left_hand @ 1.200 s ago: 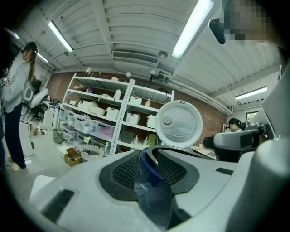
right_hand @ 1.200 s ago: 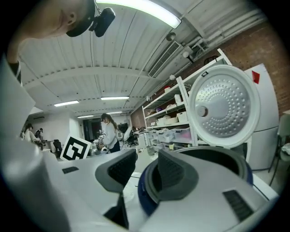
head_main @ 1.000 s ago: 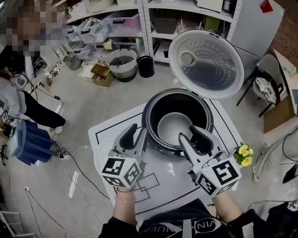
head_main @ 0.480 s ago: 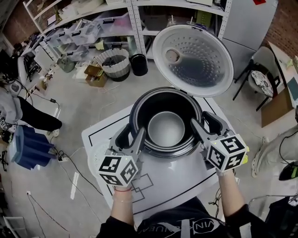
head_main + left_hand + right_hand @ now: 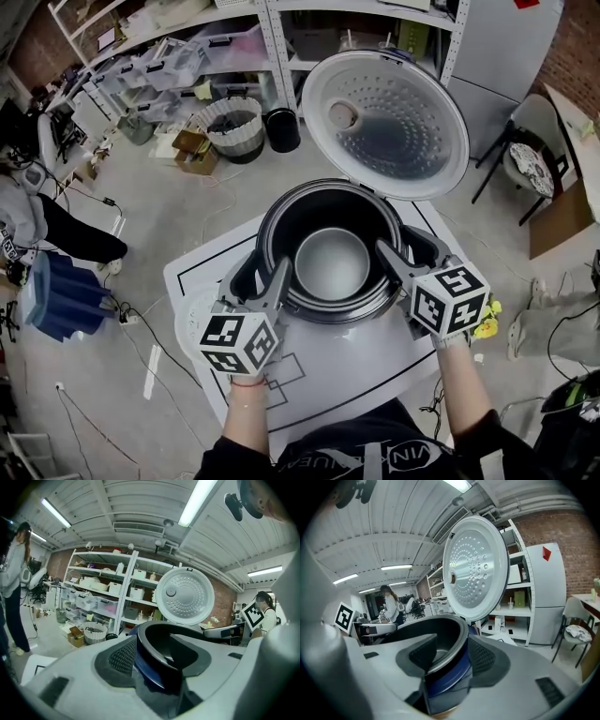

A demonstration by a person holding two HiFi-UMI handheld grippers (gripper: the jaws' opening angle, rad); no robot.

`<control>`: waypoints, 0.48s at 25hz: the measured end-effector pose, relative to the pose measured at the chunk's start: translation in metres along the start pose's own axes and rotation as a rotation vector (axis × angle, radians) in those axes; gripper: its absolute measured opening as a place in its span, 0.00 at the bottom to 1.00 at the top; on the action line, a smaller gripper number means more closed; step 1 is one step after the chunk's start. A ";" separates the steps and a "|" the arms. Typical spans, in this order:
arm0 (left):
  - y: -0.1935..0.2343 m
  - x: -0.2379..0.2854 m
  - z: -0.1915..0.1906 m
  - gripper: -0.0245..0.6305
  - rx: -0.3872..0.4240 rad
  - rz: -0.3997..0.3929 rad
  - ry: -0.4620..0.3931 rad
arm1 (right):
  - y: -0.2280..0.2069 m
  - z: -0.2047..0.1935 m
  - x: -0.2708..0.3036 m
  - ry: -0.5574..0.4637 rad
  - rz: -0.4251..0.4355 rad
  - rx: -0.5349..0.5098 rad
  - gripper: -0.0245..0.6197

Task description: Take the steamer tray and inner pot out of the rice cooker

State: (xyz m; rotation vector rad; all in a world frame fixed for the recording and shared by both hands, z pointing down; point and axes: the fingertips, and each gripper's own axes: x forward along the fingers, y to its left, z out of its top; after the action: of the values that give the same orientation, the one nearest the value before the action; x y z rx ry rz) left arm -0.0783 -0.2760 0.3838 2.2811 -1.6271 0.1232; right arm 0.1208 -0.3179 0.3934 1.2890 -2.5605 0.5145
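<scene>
"On the white mat [image 5: 349, 367], dead centre: what stands there?"

"One rice cooker [image 5: 272, 217], lid [image 5: 384, 127] swung up and back, perforated face toward the head view. The inner pot [image 5: 330, 264] sits down inside the cooker; its pale floor and dark wall show. Whether a steamer tray lies in it, cannot tell."

"Grippers?"

"The left gripper [image 5: 262, 275] straddles the cooker's left rim, one jaw inside the pot, one outside by the blue wall. Its jaws have just been opening and stand wide, rim between them, not closed on it. The right gripper [image 5: 405, 249] does the same at the right rim — jaws just been opening, wide apart, rim between, no clamp."

"What is hidden?"

"Each marker cube [image 5: 239, 342] covers its hand. The jaws cover stretches of the rim on both sides. In both gripper views the grey jaw bodies fill the lower half, so the cooker's base is lost."

"Room to move?"

"In front of the cooker the mat is flat open surface with printed outlines. Yellow flowers [image 5: 487, 319] sit at the mat's right edge, just beside the right gripper. The lid overhangs the mat's far edge. Beyond — floor, shelving [image 5: 234, 42], a basket [image 5: 234, 127], a chair [image 5: 536, 164] near the right frame edge, a person [image 5: 33, 220] cut off by the left."
</scene>
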 end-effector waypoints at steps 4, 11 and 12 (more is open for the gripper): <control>0.002 0.003 -0.002 0.33 0.004 0.031 0.019 | -0.002 0.001 0.006 0.011 0.011 0.027 0.33; 0.003 0.006 -0.002 0.29 -0.023 0.111 0.028 | -0.009 0.002 0.007 0.012 -0.006 0.034 0.25; 0.003 0.005 -0.001 0.27 -0.033 0.119 0.024 | -0.009 0.002 0.007 0.007 -0.013 0.036 0.25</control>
State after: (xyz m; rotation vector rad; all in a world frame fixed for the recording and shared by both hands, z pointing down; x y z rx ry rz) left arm -0.0797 -0.2808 0.3870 2.1500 -1.7393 0.1506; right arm 0.1240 -0.3291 0.3955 1.3119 -2.5469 0.5648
